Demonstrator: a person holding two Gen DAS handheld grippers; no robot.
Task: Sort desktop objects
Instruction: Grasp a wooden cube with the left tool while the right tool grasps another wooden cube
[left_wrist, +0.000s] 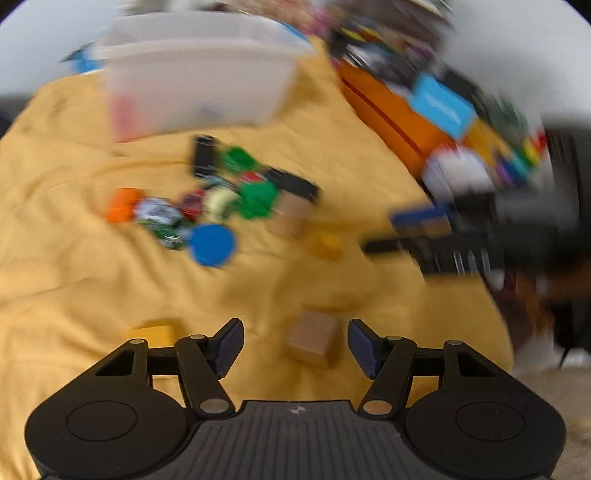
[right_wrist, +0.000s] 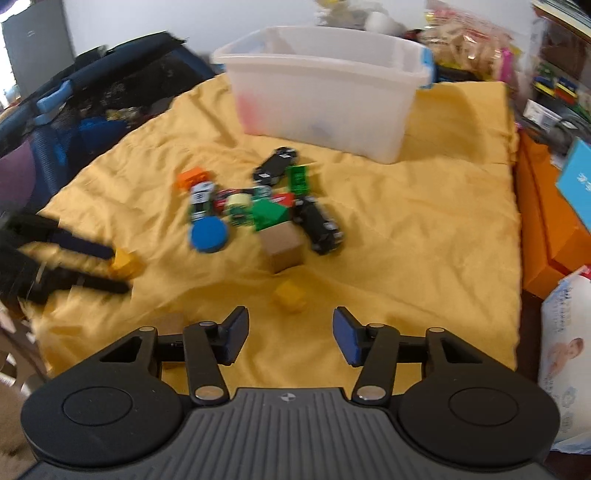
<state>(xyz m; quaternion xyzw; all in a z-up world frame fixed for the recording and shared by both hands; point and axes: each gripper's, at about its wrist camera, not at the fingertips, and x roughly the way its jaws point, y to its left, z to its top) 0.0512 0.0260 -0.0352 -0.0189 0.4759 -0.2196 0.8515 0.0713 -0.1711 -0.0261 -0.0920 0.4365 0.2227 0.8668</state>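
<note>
A pile of toys lies on a yellow cloth (right_wrist: 424, 229): a blue disc (right_wrist: 208, 234), green blocks (right_wrist: 269, 214), an orange block (right_wrist: 192, 176), black toy cars (right_wrist: 320, 225), a brown wooden cube (right_wrist: 283, 246). A small yellow cube (right_wrist: 290, 295) lies just ahead of my open right gripper (right_wrist: 290, 339). My open left gripper (left_wrist: 295, 349) has a brown cube (left_wrist: 314, 341) between its fingers and a yellow block (left_wrist: 157, 334) to its left. In the right wrist view the left gripper (right_wrist: 110, 267) appears at the left beside a yellow cube (right_wrist: 125, 263).
A translucent white bin (right_wrist: 325, 88) stands at the back of the cloth, also in the left wrist view (left_wrist: 199, 74). Orange boxes (right_wrist: 543, 221) and a wipes pack (right_wrist: 565, 354) lie right. A dark blue bag (right_wrist: 92, 99) sits left. The left view is motion-blurred.
</note>
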